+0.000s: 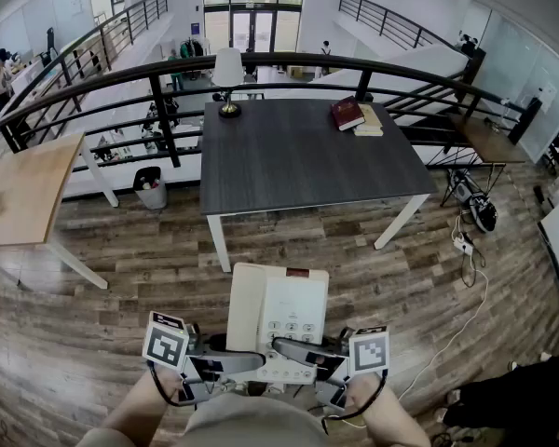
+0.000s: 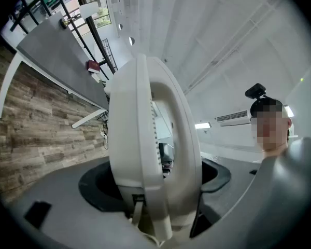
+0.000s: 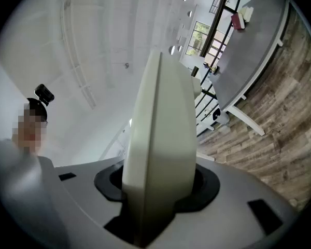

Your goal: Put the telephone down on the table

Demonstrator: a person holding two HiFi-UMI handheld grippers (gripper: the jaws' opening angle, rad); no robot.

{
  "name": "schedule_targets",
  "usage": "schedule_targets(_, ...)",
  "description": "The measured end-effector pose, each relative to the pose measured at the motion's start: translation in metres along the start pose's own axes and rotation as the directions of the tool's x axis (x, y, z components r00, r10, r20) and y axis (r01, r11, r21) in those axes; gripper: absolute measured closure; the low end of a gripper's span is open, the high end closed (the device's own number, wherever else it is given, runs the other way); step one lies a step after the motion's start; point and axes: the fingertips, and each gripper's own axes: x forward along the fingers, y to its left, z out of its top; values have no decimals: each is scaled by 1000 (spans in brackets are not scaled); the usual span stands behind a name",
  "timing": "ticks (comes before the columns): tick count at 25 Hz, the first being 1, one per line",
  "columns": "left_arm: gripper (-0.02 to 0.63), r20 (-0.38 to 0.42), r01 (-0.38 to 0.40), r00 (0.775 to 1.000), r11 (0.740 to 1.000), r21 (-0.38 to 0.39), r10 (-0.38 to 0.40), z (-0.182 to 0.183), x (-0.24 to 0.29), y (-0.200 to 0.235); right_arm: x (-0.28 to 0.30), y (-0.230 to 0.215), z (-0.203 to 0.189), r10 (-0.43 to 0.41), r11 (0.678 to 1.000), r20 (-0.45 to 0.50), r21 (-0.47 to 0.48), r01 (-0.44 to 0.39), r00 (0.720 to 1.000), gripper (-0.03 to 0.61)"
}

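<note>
A white desk telephone (image 1: 278, 310) with a keypad hangs over the wooden floor, close in front of me and short of the dark grey table (image 1: 307, 161). My left gripper (image 1: 235, 362) grips its near left edge, and my right gripper (image 1: 303, 352) grips its near right edge. In the left gripper view the telephone (image 2: 150, 154) stands edge-on between the jaws, filling the gap. The right gripper view shows the telephone (image 3: 160, 154) wedged the same way. Both grippers are shut on it.
On the table's far side stand a lamp (image 1: 228, 71) and two books (image 1: 347, 113). A black railing (image 1: 158, 101) runs behind it. A light wooden table (image 1: 23, 189) is at the left, a bin (image 1: 149, 189) beside it, and cables (image 1: 466, 245) lie on the floor at the right.
</note>
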Motion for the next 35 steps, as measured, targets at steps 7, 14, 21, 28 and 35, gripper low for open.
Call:
schedule_targets(7, 224, -4, -2, 1000, 1000, 0, 2, -2, 6, 4, -5, -5, 0, 3, 1000, 2, 0, -3, 1000, 385)
schedule_targets(14, 224, -3, -4, 1000, 1000, -11, 4, 2, 16, 11, -14, -12, 7, 0, 1000, 11, 14, 0, 1000, 383)
schedule_targets(21, 224, 0, -11, 1000, 1000, -27, 11, 6, 33, 19, -27, -22, 15, 5, 999, 6, 31, -5, 1000, 383)
schedule_targets(28, 224, 23, -20, 1000, 999, -29, 21, 7, 55, 28, -45, -32, 23, 26, 999, -11, 31, -25, 1000, 383)
schedule_targets(35, 224, 36, -34, 999, 999, -26, 35, 22, 70, 43, -54, -48, 42, 25, 999, -26, 34, -24, 999, 383)
